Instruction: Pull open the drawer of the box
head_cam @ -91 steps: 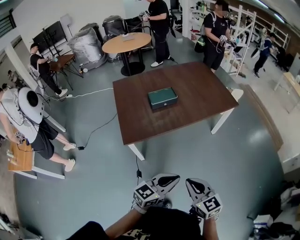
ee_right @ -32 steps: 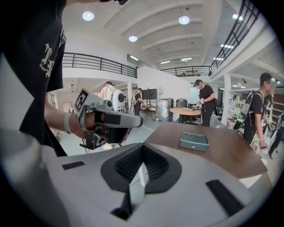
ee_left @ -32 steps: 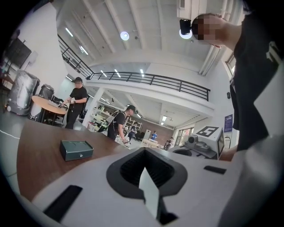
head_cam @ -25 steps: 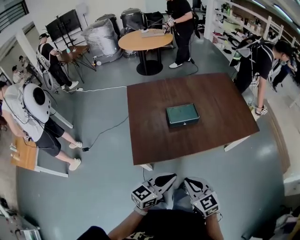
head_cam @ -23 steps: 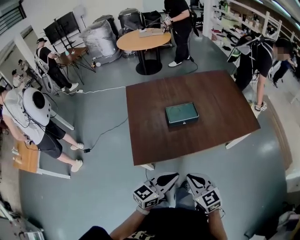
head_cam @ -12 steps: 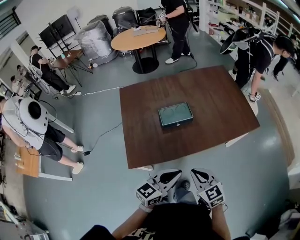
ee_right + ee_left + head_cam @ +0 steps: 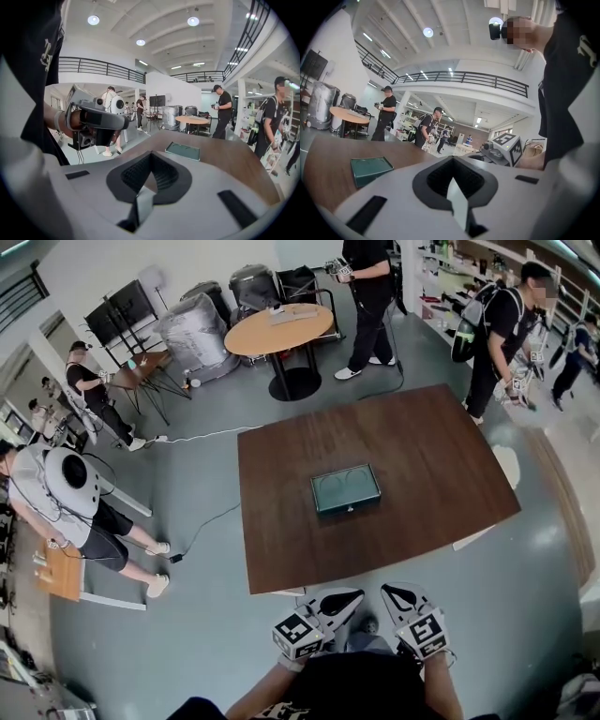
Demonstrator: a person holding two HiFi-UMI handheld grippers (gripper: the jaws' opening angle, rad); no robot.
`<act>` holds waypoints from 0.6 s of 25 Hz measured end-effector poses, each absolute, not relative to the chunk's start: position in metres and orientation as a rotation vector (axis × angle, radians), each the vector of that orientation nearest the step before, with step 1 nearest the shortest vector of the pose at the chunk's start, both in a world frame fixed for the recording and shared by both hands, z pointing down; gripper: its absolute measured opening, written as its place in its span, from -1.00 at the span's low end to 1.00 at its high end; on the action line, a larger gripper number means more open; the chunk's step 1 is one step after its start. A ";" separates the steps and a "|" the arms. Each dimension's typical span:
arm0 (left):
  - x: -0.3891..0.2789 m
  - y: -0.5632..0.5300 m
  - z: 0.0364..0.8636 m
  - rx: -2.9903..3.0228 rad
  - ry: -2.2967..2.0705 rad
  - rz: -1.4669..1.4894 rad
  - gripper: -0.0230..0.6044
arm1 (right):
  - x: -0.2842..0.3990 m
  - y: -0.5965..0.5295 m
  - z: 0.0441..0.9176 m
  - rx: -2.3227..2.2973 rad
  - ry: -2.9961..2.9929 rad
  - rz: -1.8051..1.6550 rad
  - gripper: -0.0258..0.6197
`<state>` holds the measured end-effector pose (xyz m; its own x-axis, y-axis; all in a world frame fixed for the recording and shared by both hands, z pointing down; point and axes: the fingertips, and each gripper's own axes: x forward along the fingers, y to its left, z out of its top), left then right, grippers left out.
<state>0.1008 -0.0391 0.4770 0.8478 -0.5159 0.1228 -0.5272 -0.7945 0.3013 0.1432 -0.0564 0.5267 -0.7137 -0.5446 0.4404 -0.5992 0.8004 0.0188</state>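
Holding left gripper [image 7: 352, 596] and right gripper [image 7: 387, 591] side by side close to the body, over the floor [image 7: 202, 615], just short of the near edge of the table [image 7: 431, 456]. Clenching both pairs of jaws, tips meeting, nothing between them. Lying flat around the middle of the table, far from both grippers and touched by neither: green box [image 7: 346, 489]. Standing past the far and right sides: people [image 7: 367, 296], one beside a round table [image 7: 278, 330].
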 end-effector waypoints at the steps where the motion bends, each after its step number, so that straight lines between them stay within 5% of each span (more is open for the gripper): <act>1: 0.103 -0.040 0.477 2.700 -0.790 0.057 -0.91 | 0.145 -0.059 0.526 0.855 -2.567 0.175 -0.96; 15: 0.145 -0.029 0.491 2.696 -0.786 0.131 -0.91 | 0.193 -0.067 0.543 0.880 -2.577 0.191 -0.96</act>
<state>0.1450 -0.0295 0.4912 0.8438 -0.5063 0.1779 -0.5367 -0.7939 0.2859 0.1928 -0.0671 0.5432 -0.7172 -0.5551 0.4213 -0.6112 0.7915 0.0024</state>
